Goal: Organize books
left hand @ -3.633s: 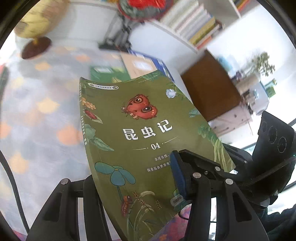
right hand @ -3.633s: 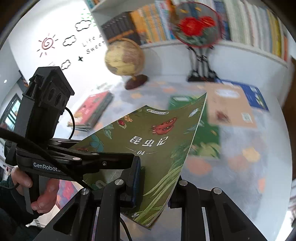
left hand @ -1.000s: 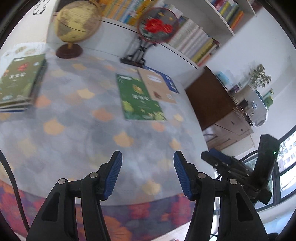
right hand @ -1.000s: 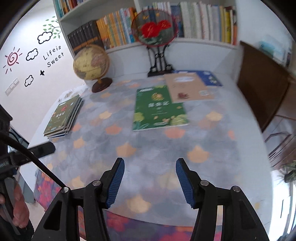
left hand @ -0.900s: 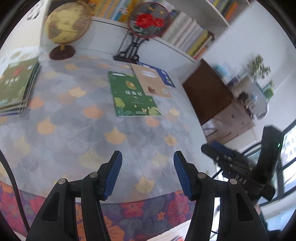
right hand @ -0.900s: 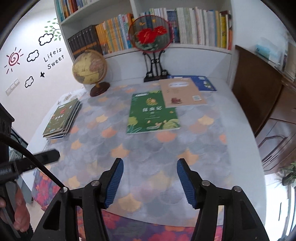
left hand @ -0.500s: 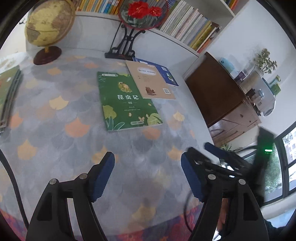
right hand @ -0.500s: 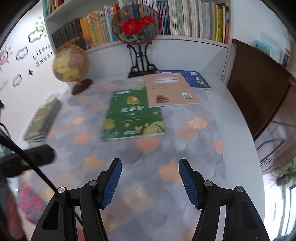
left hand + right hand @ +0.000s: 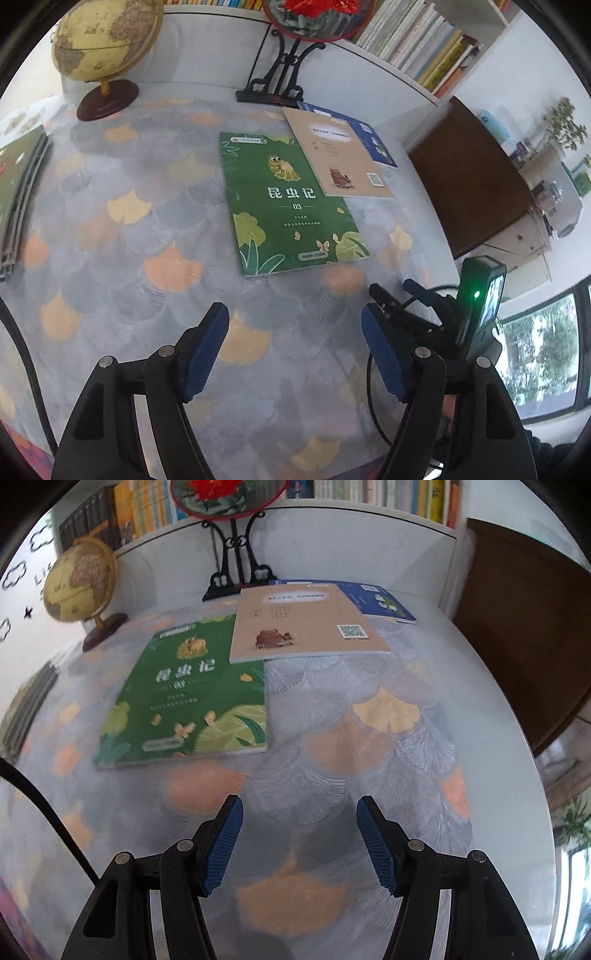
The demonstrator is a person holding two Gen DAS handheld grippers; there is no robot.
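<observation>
Both claws are empty now. The olive book they carried together a few seconds ago has gone onto the stack (image 9: 18, 192) at the left edge of the desk (image 9: 122, 266), so that book is filed and the next is up.

The left claw (image 9: 295, 350) has spread its blue pads wide in the last second and has nothing between them. The right claw (image 9: 297, 843) stands about half open, also with nothing in it. Both have swung away from the stack and dropped lower, and they now point at the green book (image 9: 288, 206) lying flat near the middle of the desk, just ahead of the pads and not yet touched.

A tan book (image 9: 340, 158) overlaps the green book's far right corner, and a blue book (image 9: 373, 142) lies under the tan one, towards the far right corner of the desk.

I judge the green book is next for the stack; the overlapping tan book may drag along with it.
</observation>
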